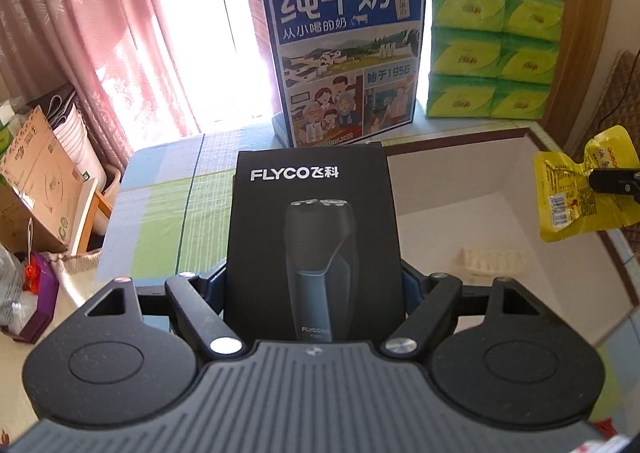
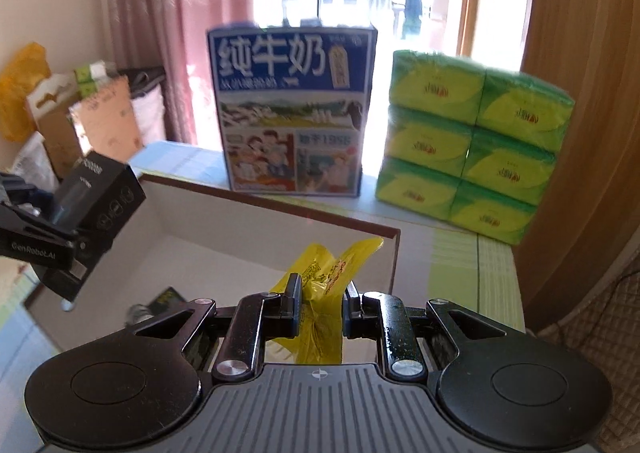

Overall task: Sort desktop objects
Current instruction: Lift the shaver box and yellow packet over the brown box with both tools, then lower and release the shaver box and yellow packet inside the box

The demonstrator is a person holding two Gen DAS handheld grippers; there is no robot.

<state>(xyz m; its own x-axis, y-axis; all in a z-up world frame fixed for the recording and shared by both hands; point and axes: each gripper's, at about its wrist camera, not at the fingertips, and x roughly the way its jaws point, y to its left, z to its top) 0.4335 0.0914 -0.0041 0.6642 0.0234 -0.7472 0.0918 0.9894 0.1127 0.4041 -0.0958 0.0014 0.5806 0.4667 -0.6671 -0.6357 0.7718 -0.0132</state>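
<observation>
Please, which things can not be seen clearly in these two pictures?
- Left wrist view: the shaver box covers the left gripper fingertips and part of the open box's floor.
- Right wrist view: the dark item in the open box is blurred; unidentifiable.
- Both views: the yellow packet's print is too small.

- Shaver box (image 1: 312,237): lower end hidden behind left gripper (image 1: 314,285) body; fingertips covered by box sides.
- Yellow snack packet (image 2: 320,293): bottom hidden behind right gripper (image 2: 318,305); print too crumpled to read.
- Right gripper in left wrist view: only one dark finger (image 1: 616,181) shows, rest cut by edge.
- White tray (image 2: 240,213): near corner hidden; dark item inside (image 2: 168,299) blurred, cannot identify.
- Milk carton (image 2: 292,109): small print blurred.
- Clutter at left (image 1: 36,189): partly cut off.
</observation>
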